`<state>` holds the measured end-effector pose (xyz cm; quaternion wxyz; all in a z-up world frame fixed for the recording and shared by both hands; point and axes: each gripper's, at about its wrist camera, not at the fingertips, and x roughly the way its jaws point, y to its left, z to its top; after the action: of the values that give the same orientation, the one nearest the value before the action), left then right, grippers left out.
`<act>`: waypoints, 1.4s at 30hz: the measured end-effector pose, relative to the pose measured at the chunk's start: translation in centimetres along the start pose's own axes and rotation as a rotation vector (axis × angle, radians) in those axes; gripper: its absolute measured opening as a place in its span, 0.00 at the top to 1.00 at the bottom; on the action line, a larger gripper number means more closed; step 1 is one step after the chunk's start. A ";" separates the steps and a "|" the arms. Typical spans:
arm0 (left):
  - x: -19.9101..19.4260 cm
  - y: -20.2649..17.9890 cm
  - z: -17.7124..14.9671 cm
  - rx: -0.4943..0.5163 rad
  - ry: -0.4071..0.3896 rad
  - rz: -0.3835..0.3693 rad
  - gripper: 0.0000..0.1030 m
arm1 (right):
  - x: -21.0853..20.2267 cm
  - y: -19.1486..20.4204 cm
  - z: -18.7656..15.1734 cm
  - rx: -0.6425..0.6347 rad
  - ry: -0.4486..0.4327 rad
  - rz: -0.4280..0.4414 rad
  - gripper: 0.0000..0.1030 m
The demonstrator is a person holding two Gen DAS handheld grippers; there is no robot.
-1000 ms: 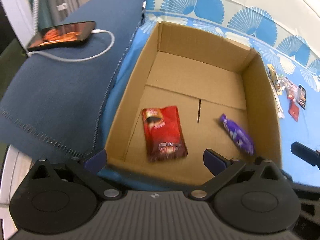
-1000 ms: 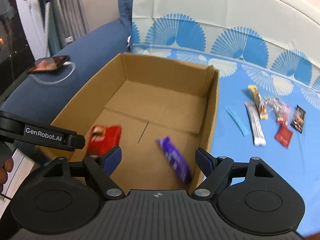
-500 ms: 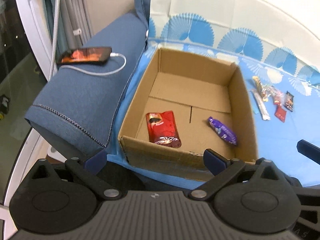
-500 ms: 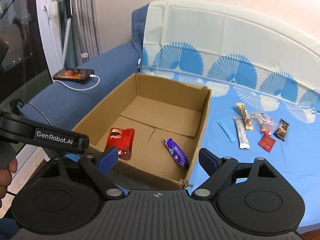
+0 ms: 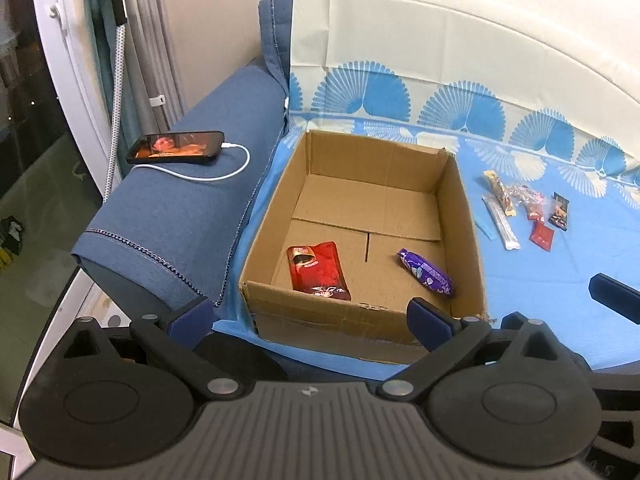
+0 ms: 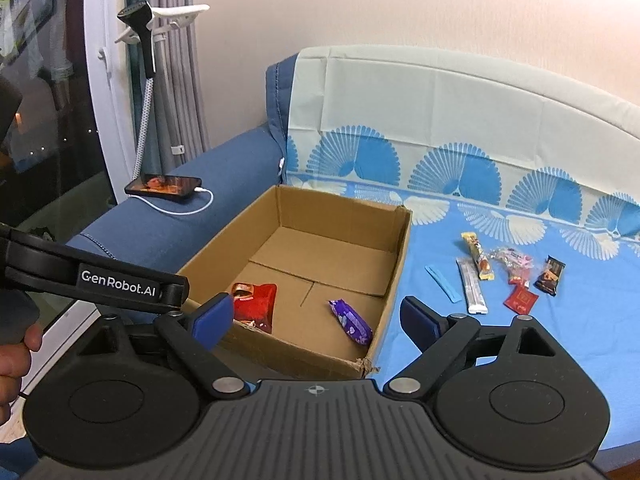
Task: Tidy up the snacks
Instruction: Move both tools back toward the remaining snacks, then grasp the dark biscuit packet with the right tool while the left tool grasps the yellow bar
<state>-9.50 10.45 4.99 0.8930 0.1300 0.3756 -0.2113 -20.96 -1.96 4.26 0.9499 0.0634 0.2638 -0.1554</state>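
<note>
An open cardboard box point(image 5: 464, 216) point(image 6: 396, 256) sits on the blue sofa seat. Inside it lie a red snack packet point(image 5: 318, 270) point(image 6: 256, 306) and a purple wrapped bar point(image 5: 426, 272) point(image 6: 352, 322). Several more snacks point(image 5: 520, 210) point(image 6: 500, 272) lie loose on the sheet to the right of the box. My left gripper point(image 5: 310, 316) is open and empty, held back before the box's near wall. My right gripper point(image 6: 316, 314) is open and empty, also in front of the box.
A phone point(image 5: 176, 148) point(image 6: 164, 186) on a white charging cable rests on the blue armrest left of the box. A garment steamer stand point(image 6: 146, 32) and curtains are at the far left. The sofa back point(image 6: 440, 96) rises behind the box.
Both grippers have pulled back and up from over the box. The box now looks smaller and the whole sofa shows. Both stay open and empty.
</note>
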 end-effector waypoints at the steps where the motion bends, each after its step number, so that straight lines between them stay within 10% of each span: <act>1: -0.1 0.0 0.0 -0.001 -0.002 0.001 0.00 | -0.1 0.1 0.0 -0.002 -0.003 0.001 0.11; 23: 1.7 -2.1 0.8 0.077 0.054 0.015 0.00 | 0.6 -2.1 -0.6 0.077 0.019 0.013 0.06; 42: 10.3 -16.0 8.5 0.140 0.214 -0.119 0.00 | 3.0 -18.5 -3.7 0.376 0.067 -0.237 0.04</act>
<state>-5.42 -9.76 2.14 0.8224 0.1913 0.4601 -0.2747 -26.35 -19.46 -1.21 0.8871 0.2129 0.2673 -0.3101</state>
